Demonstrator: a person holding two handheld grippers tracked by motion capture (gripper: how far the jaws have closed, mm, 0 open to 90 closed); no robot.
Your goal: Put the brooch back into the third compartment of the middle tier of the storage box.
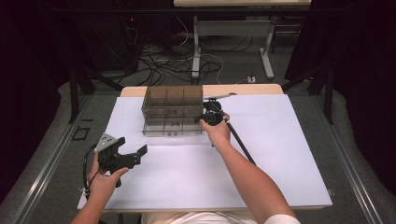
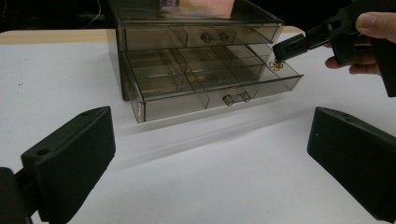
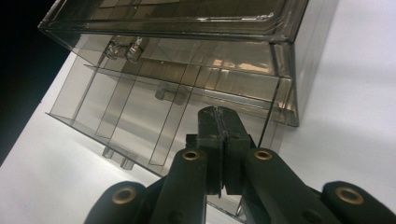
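- High view: smoky clear drawer box (image 1: 173, 109) at the far middle of the white table (image 1: 280, 154); right gripper (image 1: 211, 115) at its right front corner; left gripper (image 1: 135, 155) well apart near the left edge, jaws wide, nothing between them.
- Left gripper view: lower drawer (image 2: 205, 77) pulled out, upper drawer (image 2: 196, 35) in; right gripper tips over the end compartment, just above a small orange-brown trinket (image 2: 276, 66). Touching or not: cannot tell.
- Right gripper view: jaws pressed together over the open drawer, nothing seen between them. Judged: drawer opening done; trinket seemingly already in; closing left.
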